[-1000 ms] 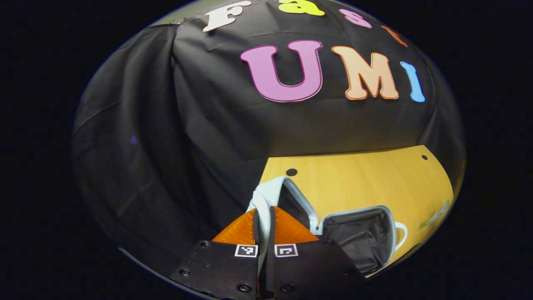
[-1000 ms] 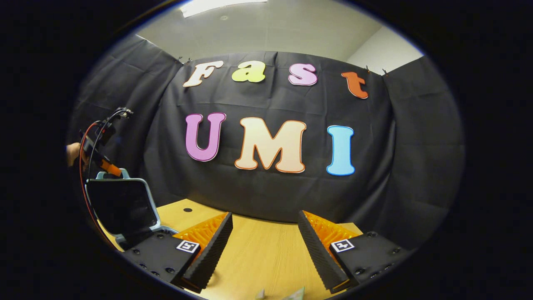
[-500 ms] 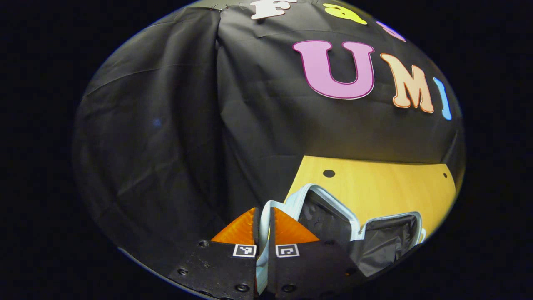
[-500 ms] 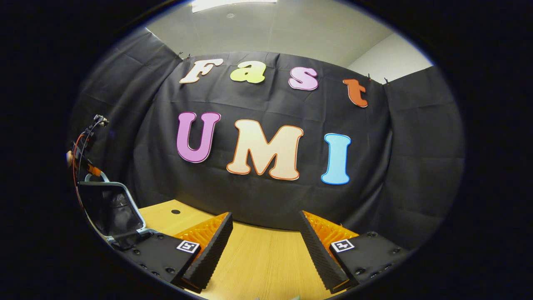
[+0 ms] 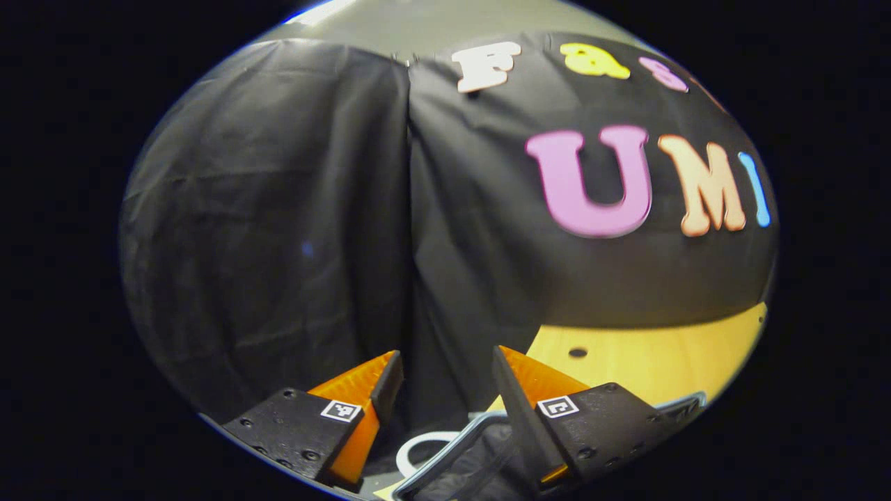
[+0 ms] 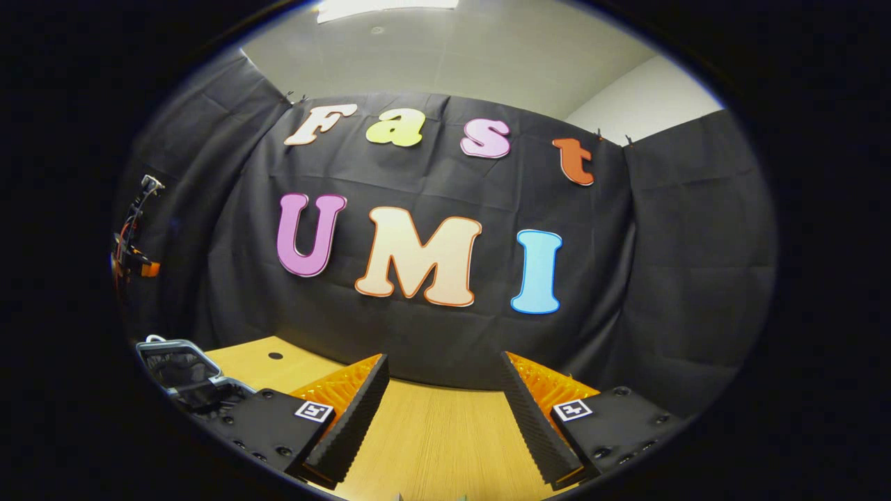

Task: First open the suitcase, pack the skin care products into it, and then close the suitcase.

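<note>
The pale blue suitcase [image 6: 177, 365] lies open at the table's far left in the right gripper view, its dark lining facing up. In the left gripper view the rim of its lid [image 5: 452, 445] and a white handle loop [image 5: 418, 449] lie just under my left gripper [image 5: 445, 355], which is open and holds nothing. That left gripper [image 6: 132, 261] also shows high above the suitcase in the right gripper view. My right gripper [image 6: 443, 360] hovers open over the wooden table [image 6: 431, 431] with nothing between its fingers.
The black cloth wall stands close behind the table on the far side and wraps round the left. The tabletop [image 5: 647, 355] has a small round hole [image 5: 577, 353] near its back edge.
My left gripper was shut on the suitcase lid's handle; it has let go, opened and risen. The lid has dropped back from upright to lying open. The right gripper barely shifted.
</note>
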`<state>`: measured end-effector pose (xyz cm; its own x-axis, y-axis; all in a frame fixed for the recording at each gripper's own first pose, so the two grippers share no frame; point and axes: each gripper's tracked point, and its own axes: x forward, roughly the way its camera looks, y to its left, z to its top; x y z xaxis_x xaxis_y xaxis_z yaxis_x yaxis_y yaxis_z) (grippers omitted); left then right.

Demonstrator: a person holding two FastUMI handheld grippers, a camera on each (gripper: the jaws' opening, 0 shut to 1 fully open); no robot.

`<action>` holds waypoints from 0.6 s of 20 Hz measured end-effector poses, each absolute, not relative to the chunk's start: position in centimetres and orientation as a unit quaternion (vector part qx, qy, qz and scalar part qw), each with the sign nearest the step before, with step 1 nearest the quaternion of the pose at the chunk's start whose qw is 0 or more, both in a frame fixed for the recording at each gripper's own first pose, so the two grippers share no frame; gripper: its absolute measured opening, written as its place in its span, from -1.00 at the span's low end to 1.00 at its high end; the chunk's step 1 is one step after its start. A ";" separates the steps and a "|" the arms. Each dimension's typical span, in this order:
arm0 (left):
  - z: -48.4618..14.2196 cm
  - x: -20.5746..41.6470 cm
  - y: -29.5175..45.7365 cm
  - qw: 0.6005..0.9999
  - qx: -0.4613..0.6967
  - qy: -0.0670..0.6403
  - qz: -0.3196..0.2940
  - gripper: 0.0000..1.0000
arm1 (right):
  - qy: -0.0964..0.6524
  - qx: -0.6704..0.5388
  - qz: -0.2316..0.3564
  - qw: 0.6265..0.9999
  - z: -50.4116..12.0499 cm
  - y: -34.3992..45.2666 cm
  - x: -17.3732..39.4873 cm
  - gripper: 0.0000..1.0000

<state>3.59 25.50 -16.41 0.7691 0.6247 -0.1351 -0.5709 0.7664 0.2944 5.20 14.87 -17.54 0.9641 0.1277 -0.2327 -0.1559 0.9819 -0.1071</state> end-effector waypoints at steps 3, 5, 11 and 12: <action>-11.6 3.3 20.3 0.941 0.110 0.021 0.318 0.90 | 0.105 -0.059 0.070 0.990 -17.0 13.4 5.5 1.00; -9.4 2.4 17.3 0.951 0.074 -0.005 0.302 0.90 | 0.101 -0.047 0.080 0.991 -16.4 13.0 5.3 0.96; -9.1 -0.3 7.6 0.971 0.063 0.001 0.231 0.89 | 0.074 -0.030 0.102 0.992 -13.4 9.6 3.9 0.96; -10.1 0.3 5.3 0.975 0.064 0.011 0.213 0.89 | 0.074 -0.030 0.102 0.992 -13.4 8.7 3.6 0.96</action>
<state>0.32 5.28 -10.12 0.9088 0.4172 0.0065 -0.4145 0.9009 0.1286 3.57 8.73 -13.37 0.9681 0.1986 -0.1525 -0.2073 0.9773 -0.0435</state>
